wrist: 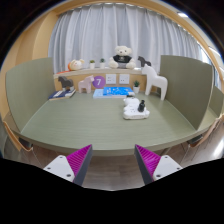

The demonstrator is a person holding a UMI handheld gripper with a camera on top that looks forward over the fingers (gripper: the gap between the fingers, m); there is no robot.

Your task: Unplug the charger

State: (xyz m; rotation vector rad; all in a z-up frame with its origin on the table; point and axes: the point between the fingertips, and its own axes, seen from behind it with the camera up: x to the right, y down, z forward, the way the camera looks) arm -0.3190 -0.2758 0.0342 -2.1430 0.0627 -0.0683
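A white power strip with a white charger plugged into it [135,109] lies on the green table [100,125], toward the far right part of the tabletop. My gripper [112,162] is well short of it, hovering near the table's front edge. Its two fingers, with magenta pads [77,160], stand wide apart with nothing between them. The charger's cable is too small to make out.
Along the far edge stand a blue box [117,93], a purple-and-white carton [98,82], a white plush figure [122,56], a white horse figure [155,83] and a dark tray [62,93]. Green partitions [186,78] flank the table; curtains hang behind.
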